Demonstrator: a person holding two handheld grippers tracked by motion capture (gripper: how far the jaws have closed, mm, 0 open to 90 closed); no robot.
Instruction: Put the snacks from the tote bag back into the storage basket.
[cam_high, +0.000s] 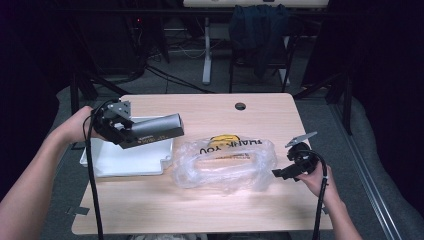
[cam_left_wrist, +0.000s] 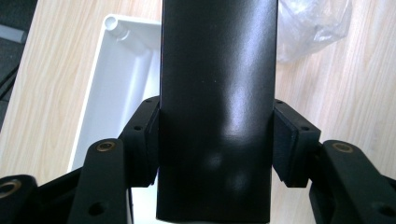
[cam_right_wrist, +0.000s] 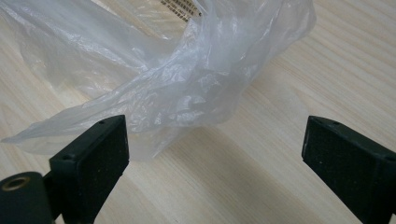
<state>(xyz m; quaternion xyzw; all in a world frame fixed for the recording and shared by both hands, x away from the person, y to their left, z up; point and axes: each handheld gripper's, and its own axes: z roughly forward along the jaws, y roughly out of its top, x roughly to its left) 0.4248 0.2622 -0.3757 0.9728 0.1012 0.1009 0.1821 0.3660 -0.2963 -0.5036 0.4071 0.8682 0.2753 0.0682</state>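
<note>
Your right gripper (cam_high: 278, 173) sits nearest you with its jaws spread wide and empty, the crumpled clear plastic bag with black lettering (cam_high: 225, 162) lying just ahead of them, its near edge touching the table between the pads (cam_right_wrist: 95, 158). Your left gripper (cam_high: 131, 136) is clamped on the long dark grey rectangular bar (cam_high: 156, 130), held in the air above the shallow white plastic tray (cam_high: 127, 161), its free end pointing toward the bag. The thin film could slide or bunch when you close on it, leaving no mouth for the bar; and the bar, gripped at one end, may swing down. Beneath is a pale wood-grain table (cam_high: 210, 210) with a round cable hole (cam_high: 240, 106); beyond, a dim room, a chair draped with dark cloth (cam_high: 260, 30).
</note>
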